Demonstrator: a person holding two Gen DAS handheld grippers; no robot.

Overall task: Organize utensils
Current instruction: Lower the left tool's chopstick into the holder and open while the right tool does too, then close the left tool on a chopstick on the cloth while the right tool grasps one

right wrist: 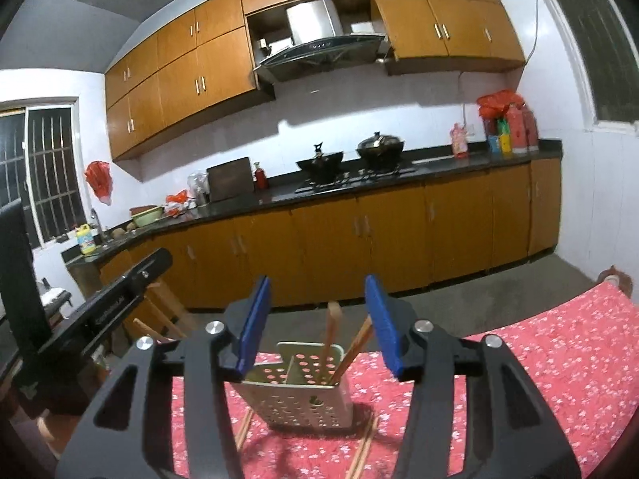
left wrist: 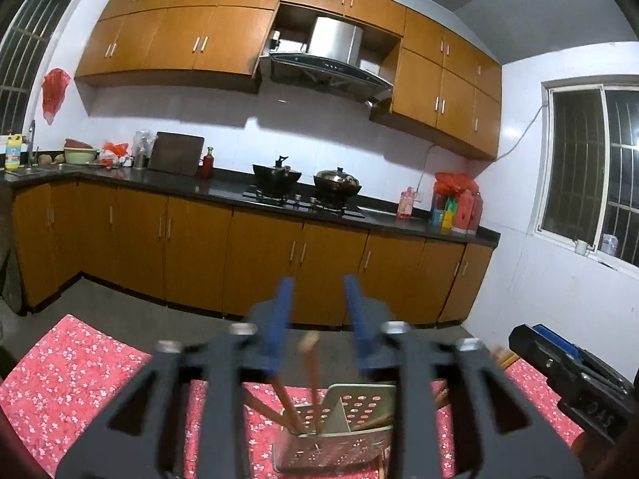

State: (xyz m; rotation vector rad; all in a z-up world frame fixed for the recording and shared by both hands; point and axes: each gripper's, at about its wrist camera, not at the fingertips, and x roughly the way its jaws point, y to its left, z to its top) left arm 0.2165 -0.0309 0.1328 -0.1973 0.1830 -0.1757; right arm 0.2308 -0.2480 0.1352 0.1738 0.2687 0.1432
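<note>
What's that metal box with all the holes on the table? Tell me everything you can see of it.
The perforated metal utensil holder looks like stainless steel, boxy, with round holes in its walls and a divider splitting it into two compartments. It stands upright on the red floral tablecloth. Wooden chopsticks lean inside one compartment; more chopsticks lie on the cloth beside its base. Neither tool touches it.

I see orange wooden wall cabinets (left wrist: 179, 36) above white tiled walls (left wrist: 319, 127), a steel range hood (left wrist: 331, 56), a black stone counter (left wrist: 223, 189), barred dark windows (left wrist: 591, 167), a grey concrete floor (right wrist: 499, 283) and harsh indoor light.
</note>
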